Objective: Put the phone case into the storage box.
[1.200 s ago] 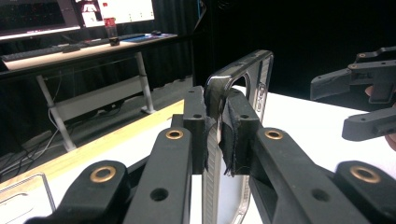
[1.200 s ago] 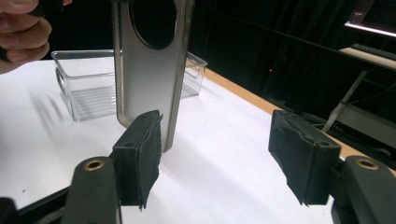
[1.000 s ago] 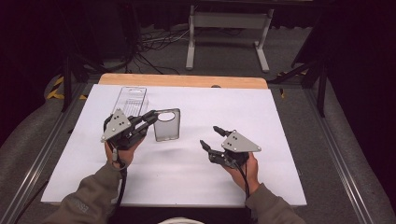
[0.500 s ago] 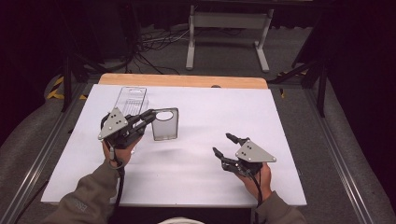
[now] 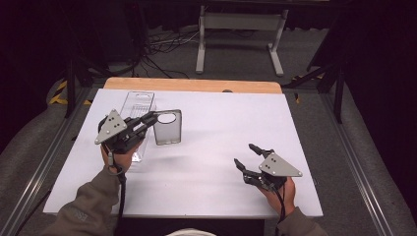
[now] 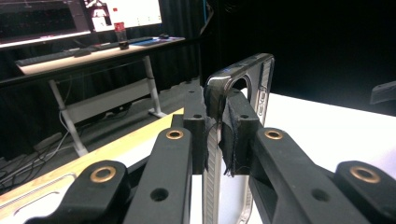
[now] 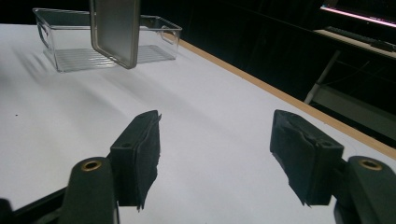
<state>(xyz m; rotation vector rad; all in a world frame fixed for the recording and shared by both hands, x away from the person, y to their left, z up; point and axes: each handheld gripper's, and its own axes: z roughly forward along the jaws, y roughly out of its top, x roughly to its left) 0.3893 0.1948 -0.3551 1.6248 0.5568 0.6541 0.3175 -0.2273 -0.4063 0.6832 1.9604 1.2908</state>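
From the high view my left gripper (image 5: 147, 121) lifts the translucent grey phone case (image 5: 168, 127) beside the clear plastic bin (image 5: 138, 101), placing undone; its own view shows my jaws clamped on the case's edge; my right gripper (image 7: 215, 154) has just been opening, empty.

The white tabletop (image 5: 206, 147) is brightly and evenly lit from above, while everything around it sinks into near-black. Soft, faint shadows lie on the tabletop beneath the phone case (image 5: 168, 128) and beside the clear bin (image 7: 107, 39). In the left gripper view the nearest tongs blur. All views look slightly soft and grainy.
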